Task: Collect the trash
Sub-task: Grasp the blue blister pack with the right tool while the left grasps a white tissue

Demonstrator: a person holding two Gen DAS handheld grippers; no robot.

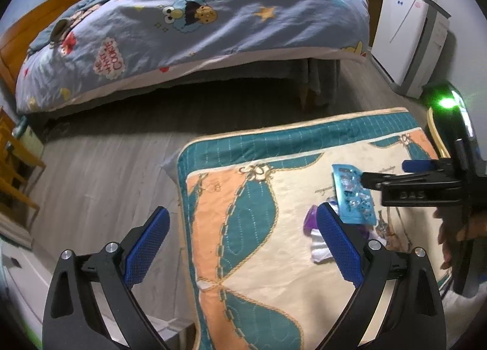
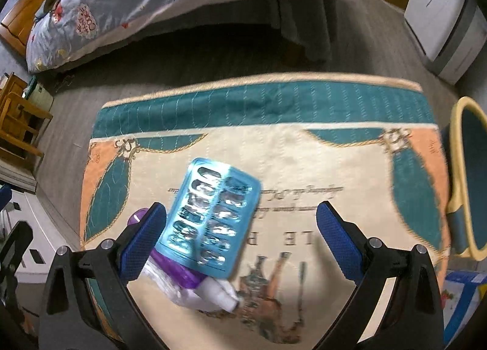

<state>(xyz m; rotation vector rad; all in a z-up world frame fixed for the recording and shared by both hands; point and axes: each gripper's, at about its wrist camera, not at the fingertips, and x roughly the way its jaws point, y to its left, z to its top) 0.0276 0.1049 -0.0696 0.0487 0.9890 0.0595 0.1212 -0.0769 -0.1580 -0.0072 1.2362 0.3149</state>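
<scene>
Right gripper [image 2: 240,228] jaws wide, nearer; blister pack [image 2: 210,219] against its left finger, long axis forward; left gripper [image 1: 243,234] wide, empty.

A quilted mat [image 2: 274,149], patterned in teal, peach and cream with a teal border, is spread across the centre of the right wrist view. In the lower left of that view a purple-and-white wrapper [image 2: 194,286] is seen lying on it, partly covered by a blue blister pack [image 2: 210,216].
</scene>
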